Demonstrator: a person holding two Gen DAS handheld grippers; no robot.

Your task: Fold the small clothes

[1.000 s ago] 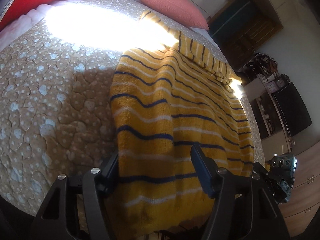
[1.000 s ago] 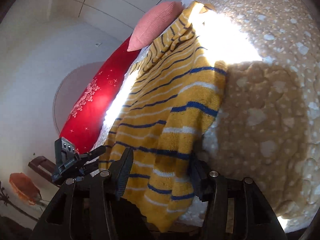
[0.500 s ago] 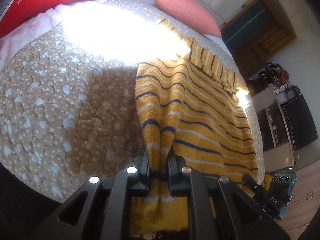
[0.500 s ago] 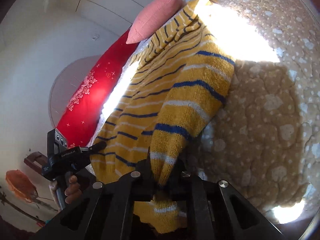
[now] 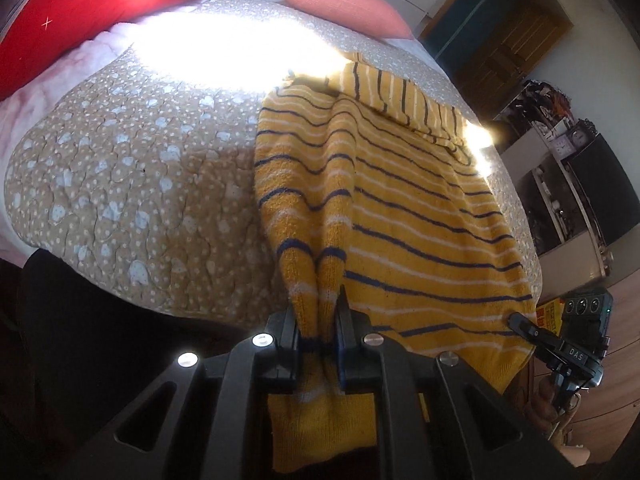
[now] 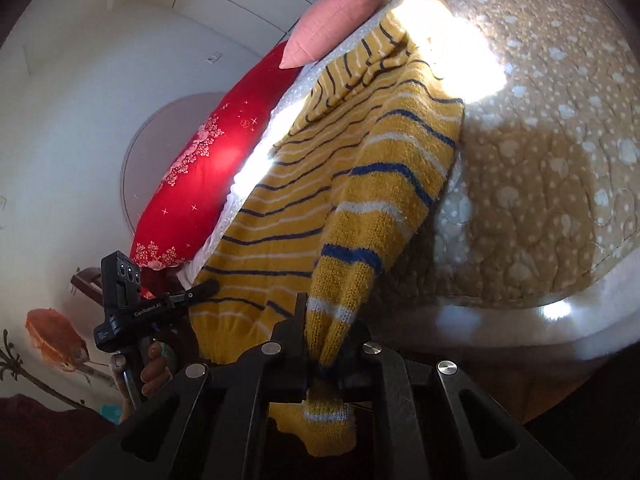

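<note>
A yellow knitted sweater [image 5: 420, 216] with blue and white stripes lies on the quilted bed [image 5: 120, 168], its hem hanging over the near edge. My left gripper [image 5: 318, 320] is shut on the hem's left corner, which bunches up between the fingers. My right gripper [image 6: 324, 340] is shut on the hem's right corner of the sweater [image 6: 380, 184], lifted off the quilt. Each gripper also shows in the other's view: the right one [image 5: 560, 348] at the sweater's right edge, the left one [image 6: 160, 304] at its left edge.
A red pillow [image 5: 100, 8] and a pink pillow [image 5: 344, 4] lie at the bed's head. A bright sun patch [image 5: 224, 52] falls on the quilt [image 6: 540, 160]. Shelves and a dark screen [image 5: 600, 192] stand to the right of the bed.
Both grippers went from open around the hem to shut on it. They have since lifted and pulled the pinched corners up and back, and the fabric now ridges toward the fingers.
</note>
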